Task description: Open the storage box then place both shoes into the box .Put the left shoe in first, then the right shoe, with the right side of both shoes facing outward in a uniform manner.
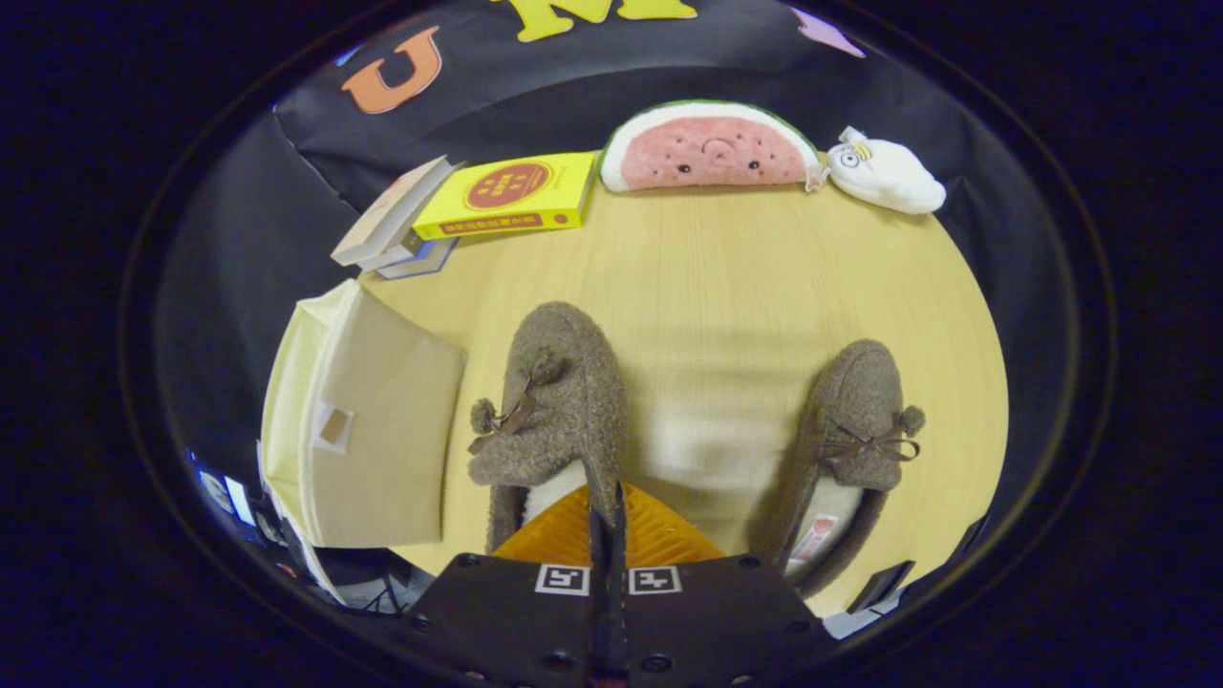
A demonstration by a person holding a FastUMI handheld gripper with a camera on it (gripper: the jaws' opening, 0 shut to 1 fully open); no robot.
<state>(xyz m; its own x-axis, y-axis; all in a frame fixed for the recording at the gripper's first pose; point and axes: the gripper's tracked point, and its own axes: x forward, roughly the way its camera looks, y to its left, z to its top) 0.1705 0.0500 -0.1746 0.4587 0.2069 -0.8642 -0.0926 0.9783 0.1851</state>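
Note:
Two brown fleece slippers with small bows lie on the pale wooden table (726, 287), toes pointing away from me. My gripper (608, 511) is shut on the right rim of the left-hand slipper (564, 392), its fingers pinched together on the collar at the heel opening. The other slipper (855, 430) lies apart to the right, just ahead of the fingers. A cream fabric storage box (382, 430) stands left of the held slipper, a small label tab on the face turned toward it. I cannot tell whether the box is open.
At the table's back lie a yellow book (511, 194) and a stack of books (396, 220) behind the box. A watermelon plush (712, 148) and a white plush (884, 175) rest against the booth wall. Bare tabletop lies between the slippers.

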